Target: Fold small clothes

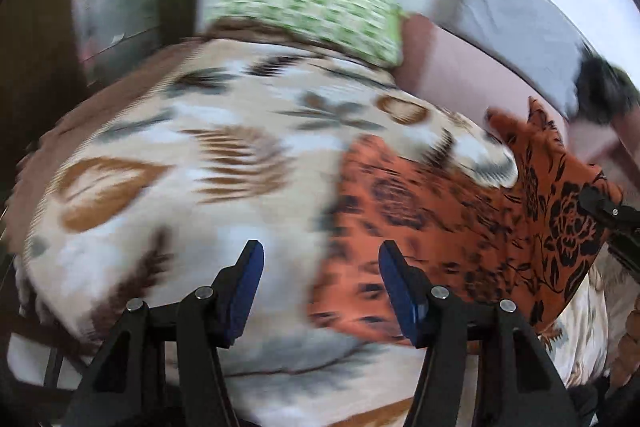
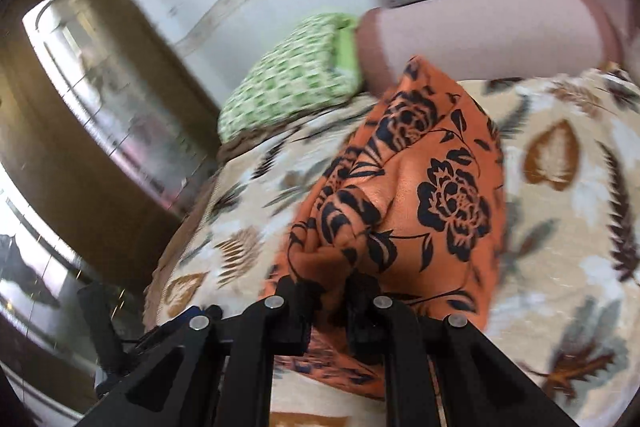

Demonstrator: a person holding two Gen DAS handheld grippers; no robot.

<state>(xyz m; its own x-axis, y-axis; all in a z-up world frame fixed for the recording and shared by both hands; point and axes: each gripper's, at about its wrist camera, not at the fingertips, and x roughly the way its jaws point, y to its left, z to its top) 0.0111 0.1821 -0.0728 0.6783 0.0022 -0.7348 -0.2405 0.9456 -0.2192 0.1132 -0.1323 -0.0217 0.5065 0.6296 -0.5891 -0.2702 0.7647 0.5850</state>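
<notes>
The orange cloth (image 1: 460,227) with its black rose print lies on the blanket (image 1: 192,155), the leaf-patterned cover I take as my landmark. In my left wrist view the cloth stretches across the blanket's right half, its long axis running from the low middle of the blanket up and out toward the right edge, where one end is lifted off the blanket. In my right wrist view the same cloth (image 2: 420,187) runs away from me, long axis pointing from my fingers toward the far end of the blanket, its far tip reaching nearly to the green checked pillow (image 2: 292,79) that sits at the blanket's head. It hangs bunched and creased near me, flatter farther off.

My right gripper (image 2: 332,291) has its fingers drawn together, clamped on the near end of the cloth; a wad of fabric bulges out just above the tips. From the left view it (image 1: 600,207) shows at the blanket's right edge, biting the raised end.

My left gripper (image 1: 322,263) stands partly apart, blue pads showing, nothing between them. It hovers over the blanket, the right pad in line with the cloth's near edge; I cannot tell whether it touches.
</notes>
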